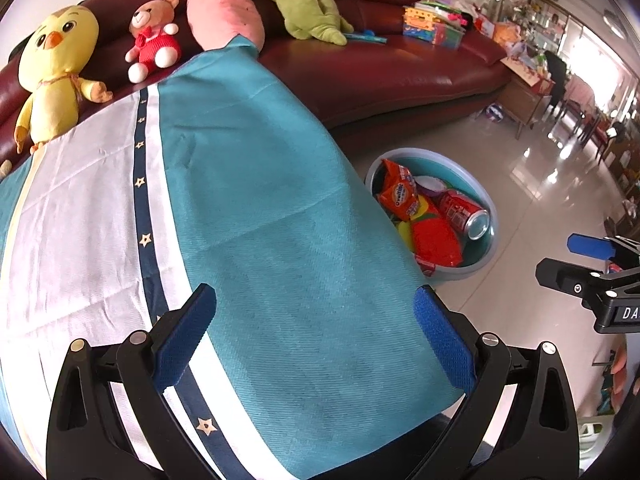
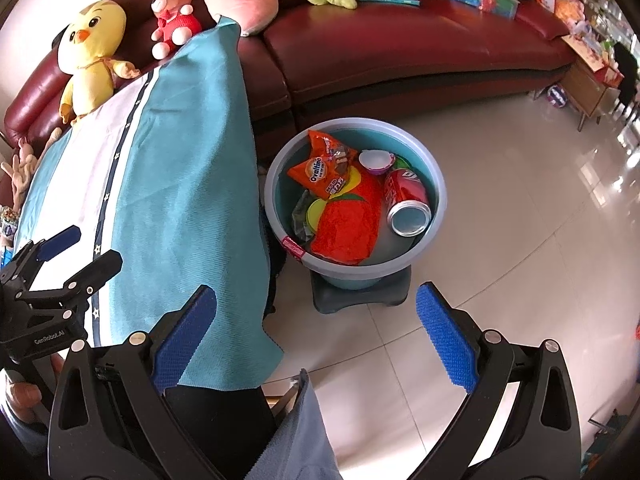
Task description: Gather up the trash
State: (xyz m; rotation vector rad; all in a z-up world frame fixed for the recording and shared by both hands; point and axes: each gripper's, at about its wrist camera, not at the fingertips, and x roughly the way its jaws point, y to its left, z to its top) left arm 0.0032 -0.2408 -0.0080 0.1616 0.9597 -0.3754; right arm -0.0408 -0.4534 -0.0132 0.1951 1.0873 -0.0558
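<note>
A grey-blue bucket [image 2: 434, 184] stands on a dark stool on the floor, right of the table. In it lie an orange Ovaltine packet [image 2: 320, 170], a red soda can [image 2: 406, 202], a red-orange wrapper [image 2: 346, 226] and a small white cup [image 2: 374, 160]. The bucket also shows in the left wrist view [image 1: 490, 204]. My left gripper [image 1: 316, 340] is open and empty above the teal tablecloth [image 1: 260, 184]. My right gripper [image 2: 316, 334] is open and empty, above the floor near the table's corner, in front of the bucket.
A dark red sofa [image 2: 400, 48] runs behind, with a yellow chick [image 1: 56, 64], a red bear [image 1: 154, 38] and other plush toys. Toy boxes [image 1: 434, 24] sit on its right end. Glossy tiled floor [image 2: 520, 240] lies to the right. A blue cloth [image 2: 296, 440] is close below.
</note>
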